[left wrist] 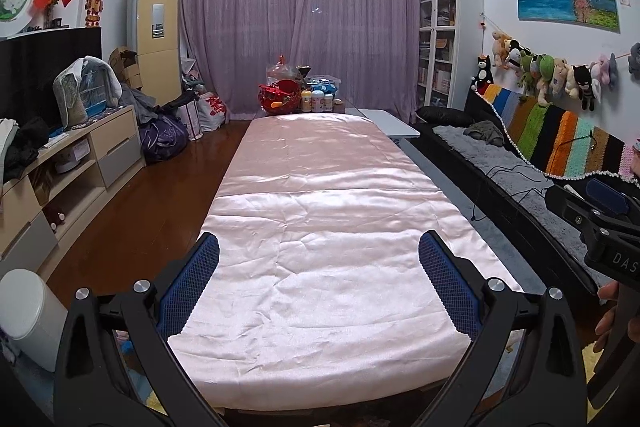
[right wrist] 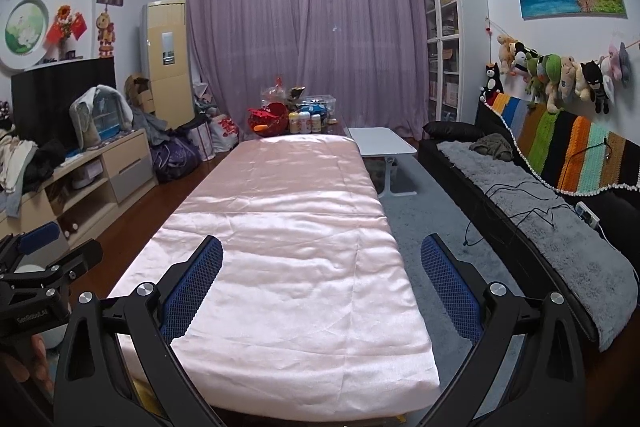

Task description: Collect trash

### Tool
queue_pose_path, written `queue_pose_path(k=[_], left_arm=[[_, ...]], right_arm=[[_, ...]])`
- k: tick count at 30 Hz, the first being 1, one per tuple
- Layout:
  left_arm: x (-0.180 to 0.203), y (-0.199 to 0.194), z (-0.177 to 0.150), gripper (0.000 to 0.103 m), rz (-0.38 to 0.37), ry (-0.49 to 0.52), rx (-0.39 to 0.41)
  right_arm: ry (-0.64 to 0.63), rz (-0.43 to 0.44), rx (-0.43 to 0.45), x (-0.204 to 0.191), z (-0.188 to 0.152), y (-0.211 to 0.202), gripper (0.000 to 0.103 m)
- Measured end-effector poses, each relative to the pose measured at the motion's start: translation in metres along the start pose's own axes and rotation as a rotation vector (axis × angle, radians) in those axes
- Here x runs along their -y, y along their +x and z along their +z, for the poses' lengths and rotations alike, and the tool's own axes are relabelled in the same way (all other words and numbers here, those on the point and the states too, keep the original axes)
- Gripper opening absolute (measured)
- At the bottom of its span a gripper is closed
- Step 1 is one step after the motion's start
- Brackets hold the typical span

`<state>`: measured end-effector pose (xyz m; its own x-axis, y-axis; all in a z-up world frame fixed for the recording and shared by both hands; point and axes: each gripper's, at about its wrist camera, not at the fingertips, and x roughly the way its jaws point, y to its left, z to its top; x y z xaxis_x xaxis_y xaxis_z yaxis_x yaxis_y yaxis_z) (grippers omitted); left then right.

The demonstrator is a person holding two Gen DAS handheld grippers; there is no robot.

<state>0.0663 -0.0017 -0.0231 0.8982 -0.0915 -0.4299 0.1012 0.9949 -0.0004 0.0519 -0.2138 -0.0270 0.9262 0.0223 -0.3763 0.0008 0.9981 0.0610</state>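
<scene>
A long table under a pink satin cloth (left wrist: 316, 227) runs away from me; it also shows in the right wrist view (right wrist: 280, 247). No loose trash shows on the cloth. A white bin (left wrist: 28, 311) stands at the table's near left corner. My left gripper (left wrist: 319, 255) is open and empty above the table's near end. My right gripper (right wrist: 322, 259) is open and empty, over the table's near right edge. Each gripper shows at the edge of the other's view.
A pile of bottles, a red basket and bags (left wrist: 300, 93) sits at the table's far end. A black sofa with a grey blanket (right wrist: 560, 227) runs along the right. A small white side table (right wrist: 380, 143) stands beside it. A TV cabinet (left wrist: 72, 163) lines the left wall.
</scene>
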Motion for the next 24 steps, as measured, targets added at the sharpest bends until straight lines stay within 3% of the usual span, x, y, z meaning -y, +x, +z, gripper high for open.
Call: queue_pose_path(k=[24], left_arm=[[0.0009,-0.0083,0.0008,0.095,-0.011,-0.005,0.007]], right_arm=[[-0.008,0.012,-0.01,-0.007,0.0038,0.0019,0.1]])
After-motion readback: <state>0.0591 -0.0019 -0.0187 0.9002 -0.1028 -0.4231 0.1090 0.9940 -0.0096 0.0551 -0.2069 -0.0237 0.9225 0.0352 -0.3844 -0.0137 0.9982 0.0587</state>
